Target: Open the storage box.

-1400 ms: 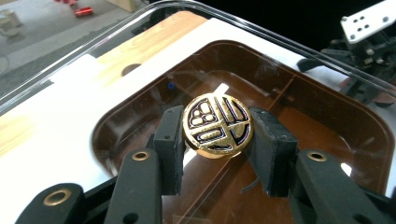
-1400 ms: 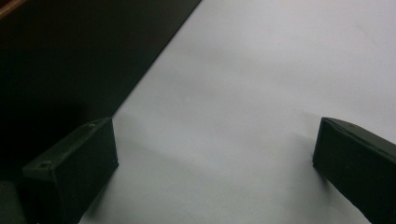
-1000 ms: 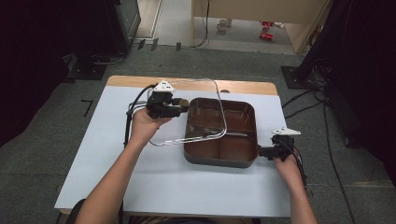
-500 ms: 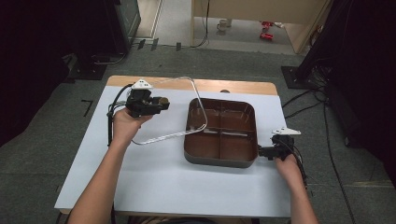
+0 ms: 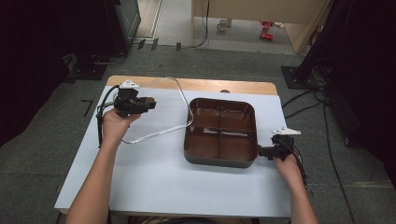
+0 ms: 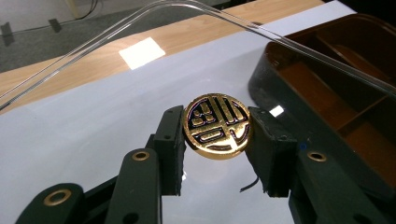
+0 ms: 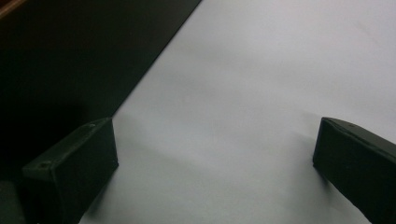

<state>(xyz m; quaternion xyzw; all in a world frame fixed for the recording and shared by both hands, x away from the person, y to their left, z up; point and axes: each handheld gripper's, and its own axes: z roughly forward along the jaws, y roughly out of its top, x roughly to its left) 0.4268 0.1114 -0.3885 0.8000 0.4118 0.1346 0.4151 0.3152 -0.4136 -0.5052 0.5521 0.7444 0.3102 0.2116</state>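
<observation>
Over far-left part of table, left gripper pinching gold knob of clear lid, jaws tight on knob's two sides. Lid was over brown tray a sec ago, now swung off left, right edge only just by tray's left rim. So tray's basically uncovered, lid needs parking next imo. Right gripper at tray's near-right corner, hasn't budged, jaws spread wide, nothing between, just beside tray wall.
</observation>
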